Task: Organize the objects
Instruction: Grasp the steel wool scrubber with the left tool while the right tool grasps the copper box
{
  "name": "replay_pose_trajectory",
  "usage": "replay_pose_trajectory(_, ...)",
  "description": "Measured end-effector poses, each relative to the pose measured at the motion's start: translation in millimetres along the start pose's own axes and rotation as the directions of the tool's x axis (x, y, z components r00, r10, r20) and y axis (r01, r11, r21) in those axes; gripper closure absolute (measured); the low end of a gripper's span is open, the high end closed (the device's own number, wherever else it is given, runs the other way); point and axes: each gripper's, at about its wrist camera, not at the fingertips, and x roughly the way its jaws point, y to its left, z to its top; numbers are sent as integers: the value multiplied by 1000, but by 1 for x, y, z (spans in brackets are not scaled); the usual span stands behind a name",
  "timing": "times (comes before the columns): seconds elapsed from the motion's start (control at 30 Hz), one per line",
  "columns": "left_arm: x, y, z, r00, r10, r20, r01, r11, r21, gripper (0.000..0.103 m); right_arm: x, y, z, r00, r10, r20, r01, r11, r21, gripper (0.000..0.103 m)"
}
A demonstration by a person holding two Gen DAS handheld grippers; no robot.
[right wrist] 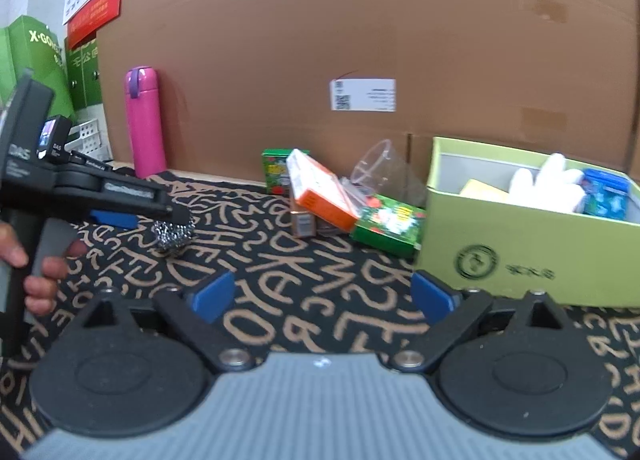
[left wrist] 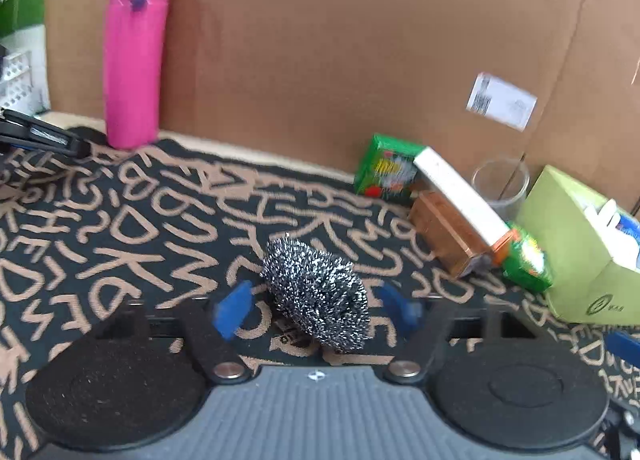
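Scrubber [left wrist: 316,292] sits on the lettered cloth [left wrist: 120,228], right between the left gripper [left wrist: 316,306] pads, which straddle it without pressing yet, so jaws open around it as far as I can tell. Looks like a pickup lined up for the green box [right wrist: 532,244], which already holds a few bits. Right gripper [right wrist: 324,294] hangs open and empty over bare cloth. Between scrubber and box there's a pile of cartons [right wrist: 324,196] and a tipped clear cup [right wrist: 384,168], so the carry probably has to clear those. Pink bottle [left wrist: 134,60] stands well apart at the back.
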Motion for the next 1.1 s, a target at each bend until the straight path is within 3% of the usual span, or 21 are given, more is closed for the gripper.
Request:
replay_pose_trajectory(0.03,5,1,0,999,-22,-27,22,1000,-1,56,10,1,3,1000,12,-15,-12,1000,3,24)
replay_pose_trajectory(0.13,2,3,-3,999,-50,-20,50,999,12,57,39,6,12,999,33,-43,-32,999,4,37)
replay_pose_trajectory(0.47,5,8,4,995,-95,-4,95,995,7,48,134,14,38,995,1,-97,2,999,32,50)
replay_pose_trajectory(0.5,6,9,5,995,-96,-5,96,995,4,48,139,14,39,995,-5,-102,9,999,41,60)
replay_pose_trajectory(0.53,7,10,5,995,-100,-7,100,995,3,50,143,13,40,994,0,-106,5,999,46,79)
replay_pose_trajectory(0.57,9,10,6,994,-108,-13,108,994,8,52,144,12,41,993,2,-116,4,999,52,79)
replay_pose_trajectory(0.6,10,10,6,993,-118,-19,118,993,16,58,142,10,41,993,5,-114,2,998,60,79)
replay_pose_trajectory(0.8,0,-3,-1,982,-185,-42,188,978,91,63,101,6,28,997,11,-82,-10,1000,19,80)
replay_pose_trajectory(1.1,-24,-55,-40,934,-331,-131,351,918,182,62,-4,-12,-15,994,-31,-102,28,999,-32,80)
